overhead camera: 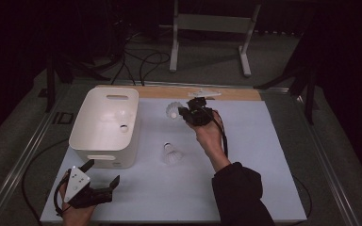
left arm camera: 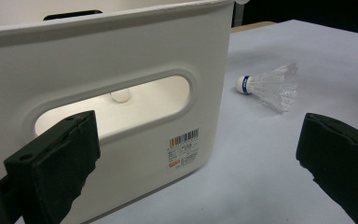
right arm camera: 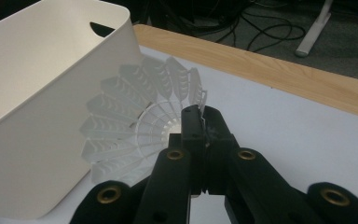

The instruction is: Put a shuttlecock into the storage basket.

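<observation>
The right gripper (right arm camera: 204, 122) has its fingers clenched on the skirt rim of a white shuttlecock (right arm camera: 135, 123), seen just right of centre in the high view, beside the white bin (overhead camera: 104, 123). That thin plastic lattice flexes easily, so the pinch could slip or crush it. The left gripper (overhead camera: 102, 174), lower left, stands released. A second shuttlecock (overhead camera: 171, 153) lies mid-tabletop; the bin is smooth, rounded, slot-handled.

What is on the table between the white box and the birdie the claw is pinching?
Nothing. In the right gripper view, the held birdie sits beside the white box, with bare table between them.
</observation>
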A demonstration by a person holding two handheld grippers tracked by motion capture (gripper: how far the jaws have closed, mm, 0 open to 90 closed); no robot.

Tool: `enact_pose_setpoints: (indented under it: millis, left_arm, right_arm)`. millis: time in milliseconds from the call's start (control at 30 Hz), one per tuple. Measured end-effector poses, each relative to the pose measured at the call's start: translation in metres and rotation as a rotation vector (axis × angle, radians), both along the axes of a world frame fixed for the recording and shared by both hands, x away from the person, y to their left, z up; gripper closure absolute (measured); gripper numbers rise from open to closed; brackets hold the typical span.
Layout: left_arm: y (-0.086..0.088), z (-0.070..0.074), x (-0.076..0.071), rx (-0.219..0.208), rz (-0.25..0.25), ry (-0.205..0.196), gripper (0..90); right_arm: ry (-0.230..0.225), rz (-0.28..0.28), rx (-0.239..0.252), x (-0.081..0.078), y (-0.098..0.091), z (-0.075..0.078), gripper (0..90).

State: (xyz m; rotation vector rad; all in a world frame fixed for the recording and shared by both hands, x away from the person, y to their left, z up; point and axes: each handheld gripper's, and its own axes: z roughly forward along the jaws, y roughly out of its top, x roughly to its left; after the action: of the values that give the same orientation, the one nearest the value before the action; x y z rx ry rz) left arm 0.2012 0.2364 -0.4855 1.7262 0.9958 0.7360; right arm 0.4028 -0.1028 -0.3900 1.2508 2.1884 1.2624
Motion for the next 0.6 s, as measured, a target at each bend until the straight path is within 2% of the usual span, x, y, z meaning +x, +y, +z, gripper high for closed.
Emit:
enact_pose_setpoints:
  millis: [233, 600]
  left_arm:
    - [-0.0002, -0.0001, 0.0001, -0.001, 0.0, 0.0, 0.3]
    - [0.0002, 0.0001, -0.0001, 0.0, 0.0, 0.0, 0.3]
  right_arm:
    - [0.01, 0.004, 0.013, 0.0007, 0.0014, 0.0012, 89.3]
    - [0.0, 0.015, 0.012, 0.0005, 0.0083, 0.007, 89.3]
